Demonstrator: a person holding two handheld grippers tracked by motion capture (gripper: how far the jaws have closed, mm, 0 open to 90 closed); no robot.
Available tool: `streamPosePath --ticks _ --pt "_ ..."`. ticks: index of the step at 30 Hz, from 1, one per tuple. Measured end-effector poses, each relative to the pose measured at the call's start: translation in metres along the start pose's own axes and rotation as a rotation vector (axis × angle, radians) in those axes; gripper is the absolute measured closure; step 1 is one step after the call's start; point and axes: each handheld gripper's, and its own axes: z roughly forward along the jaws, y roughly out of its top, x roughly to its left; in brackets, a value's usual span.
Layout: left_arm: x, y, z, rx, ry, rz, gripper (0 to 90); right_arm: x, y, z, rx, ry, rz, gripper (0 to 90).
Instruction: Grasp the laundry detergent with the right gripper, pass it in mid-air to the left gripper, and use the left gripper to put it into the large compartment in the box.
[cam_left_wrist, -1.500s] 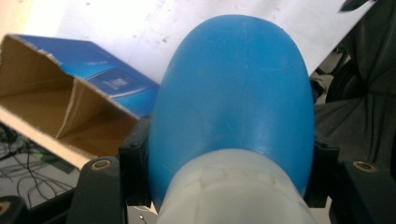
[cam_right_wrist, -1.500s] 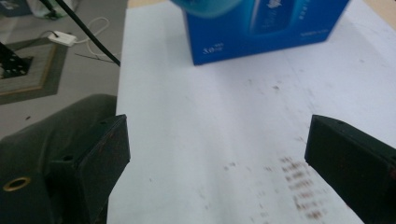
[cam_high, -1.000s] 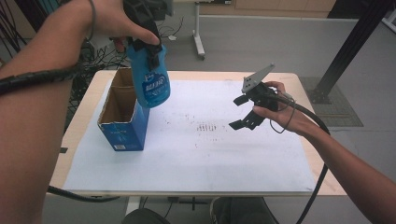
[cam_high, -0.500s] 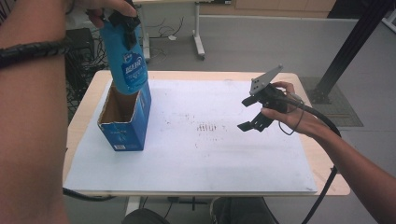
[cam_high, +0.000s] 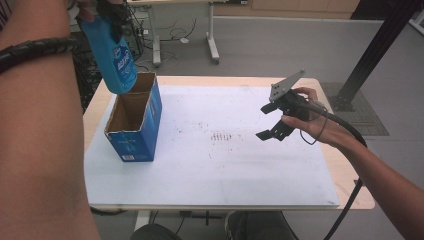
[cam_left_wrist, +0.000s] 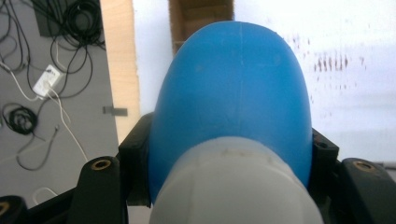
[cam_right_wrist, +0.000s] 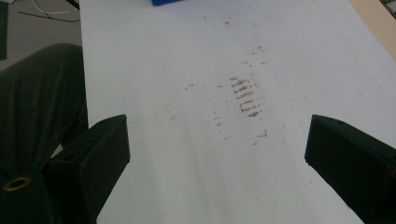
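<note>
Lifted leftward above the box, the bottle hangs base-down, clamped by the left gripper.

The desk has a pale wooden top, bare along its edges; a white sheet covers nearly all of it, marked near the middle with brownish smudges; an open blue cardboard box stands upright on the sheet near the left edge, towards the far corner.
</note>
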Motion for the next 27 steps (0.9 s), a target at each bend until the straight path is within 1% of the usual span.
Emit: streamPosePath --ticks 1,3,6,7,11,15,16,20,24,27 --pt "0.002 0.000 0.001 -0.001 0.000 -0.019 37.5 0.000 0.000 0.000 0.001 0.000 -0.001 6.8" --pt "0.006 0.000 0.002 0.000 0.005 -0.038 37.5 0.000 -0.001 0.001 0.000 0.002 0.002 6.8" --pt "0.009 0.000 0.006 0.000 0.017 -0.050 37.5 0.000 -0.002 0.003 0.000 0.005 0.003 6.8" --pt "0.010 0.000 0.007 -0.002 0.020 -0.061 37.5 0.000 -0.003 0.003 0.001 0.005 0.002 6.8" --pt "0.013 0.001 0.014 0.001 0.023 -0.076 37.5 0.000 -0.002 0.005 0.002 0.008 0.001 6.8" --pt "0.014 0.002 0.022 -0.001 0.012 -0.078 37.4 0.000 -0.002 0.005 -0.002 0.008 0.003 6.8" --pt "0.013 0.002 0.025 0.001 0.012 -0.068 37.4 0.000 -0.002 0.005 0.000 0.007 0.000 6.8" --pt "0.013 0.002 0.036 0.001 0.011 -0.057 37.4 0.001 -0.002 0.006 0.006 0.009 -0.005 6.8" --pt "0.015 0.002 0.048 0.003 0.000 -0.062 37.4 0.001 -0.002 0.006 0.007 0.007 -0.007 6.8" --pt "0.016 0.002 0.059 0.010 -0.001 -0.065 37.4 0.001 -0.003 0.005 0.005 0.004 -0.007 7.1"
